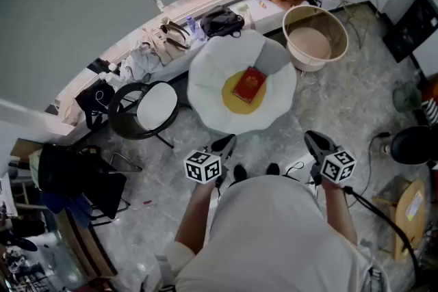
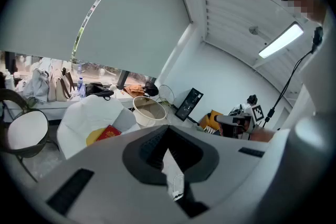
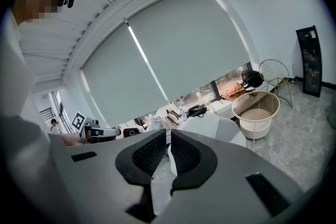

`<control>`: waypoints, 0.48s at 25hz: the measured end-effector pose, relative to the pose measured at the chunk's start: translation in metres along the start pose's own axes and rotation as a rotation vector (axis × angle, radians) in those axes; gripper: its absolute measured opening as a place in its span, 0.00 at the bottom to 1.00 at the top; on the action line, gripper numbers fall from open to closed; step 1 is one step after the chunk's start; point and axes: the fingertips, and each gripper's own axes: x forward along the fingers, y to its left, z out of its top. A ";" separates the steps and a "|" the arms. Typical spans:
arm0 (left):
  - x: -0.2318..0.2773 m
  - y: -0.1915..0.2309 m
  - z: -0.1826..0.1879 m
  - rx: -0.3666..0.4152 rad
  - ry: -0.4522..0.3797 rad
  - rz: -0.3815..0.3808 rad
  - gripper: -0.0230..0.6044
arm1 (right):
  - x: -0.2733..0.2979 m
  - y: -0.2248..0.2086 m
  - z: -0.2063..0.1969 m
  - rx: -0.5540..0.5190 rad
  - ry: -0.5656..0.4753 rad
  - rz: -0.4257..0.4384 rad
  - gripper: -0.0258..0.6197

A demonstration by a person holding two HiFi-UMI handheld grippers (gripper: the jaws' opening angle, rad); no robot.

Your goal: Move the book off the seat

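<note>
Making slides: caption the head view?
Red book lies on the yellow centre of the white seat; left gripper and right gripper, both shut, hang short of it.

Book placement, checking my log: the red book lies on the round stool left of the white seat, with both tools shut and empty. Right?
No. The head view shows the red book on the yellow cushion of the white seat, not on the round stool. The left tool and right tool are shut and empty.

Book cover print too small to read
</note>
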 end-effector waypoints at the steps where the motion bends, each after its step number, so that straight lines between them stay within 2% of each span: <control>1: 0.000 -0.001 -0.001 -0.001 0.001 0.001 0.04 | -0.001 0.000 -0.001 -0.002 0.000 0.003 0.12; 12: 0.007 -0.013 -0.009 -0.005 0.010 0.014 0.04 | -0.009 -0.004 -0.003 -0.008 0.031 0.032 0.12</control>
